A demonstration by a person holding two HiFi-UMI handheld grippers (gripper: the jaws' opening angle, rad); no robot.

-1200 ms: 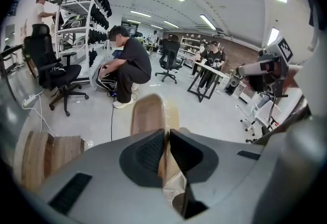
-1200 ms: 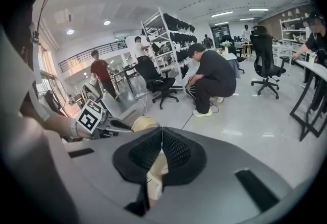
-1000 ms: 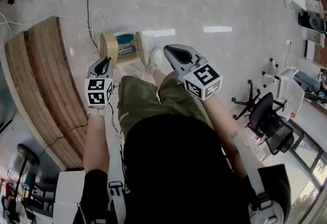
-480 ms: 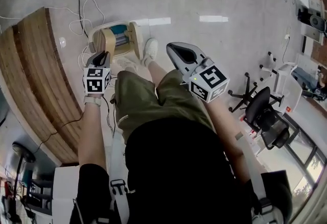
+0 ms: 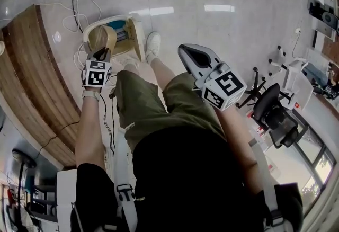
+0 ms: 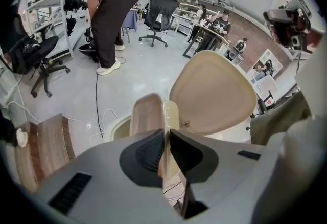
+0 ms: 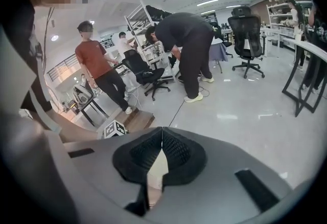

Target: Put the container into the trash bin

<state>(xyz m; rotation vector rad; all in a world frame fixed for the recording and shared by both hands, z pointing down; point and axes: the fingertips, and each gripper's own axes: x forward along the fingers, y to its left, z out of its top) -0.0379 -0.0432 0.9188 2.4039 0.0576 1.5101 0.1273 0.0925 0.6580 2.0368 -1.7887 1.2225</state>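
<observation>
Down-tilted left tongs (image 6: 164, 135) tight on container (image 6: 149, 115) above trash bin (image 6: 214, 90); right tongs (image 7: 162, 136) closed, empty.

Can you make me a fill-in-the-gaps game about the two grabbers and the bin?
The left gripper is shut on the thin edge of the beige ___.
The trash bin has its lid standing ___.
The right gripper has its jaws together and holds ___.
Missing words: container; open; nothing.
</observation>
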